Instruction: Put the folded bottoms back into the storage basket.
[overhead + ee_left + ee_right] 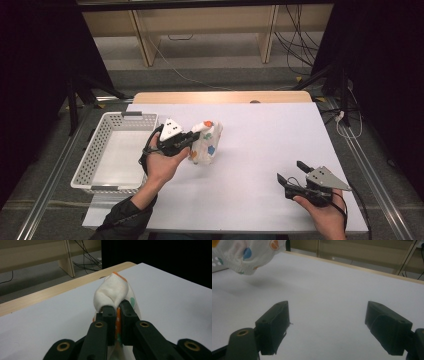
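Note:
A white cloth (206, 142) with orange, blue and green spots hangs lifted off the white table, just right of the basket. My left gripper (192, 137) is shut on its upper part; in the left gripper view the cloth (112, 291) bulges out between the closed jaws of that gripper (117, 307). The cloth (244, 255) also hangs at the top left of the right gripper view, with its shadow on the table below. My right gripper (290, 171) rests near the table's front right, open, and between the tips of this gripper (328, 312) there is only bare table.
A white perforated plastic basket (95, 155) stands at the table's left edge, with nothing in it. The white table surface (270, 135) has a wooden strip along its far edge. Cables and stand legs lie on the floor beyond.

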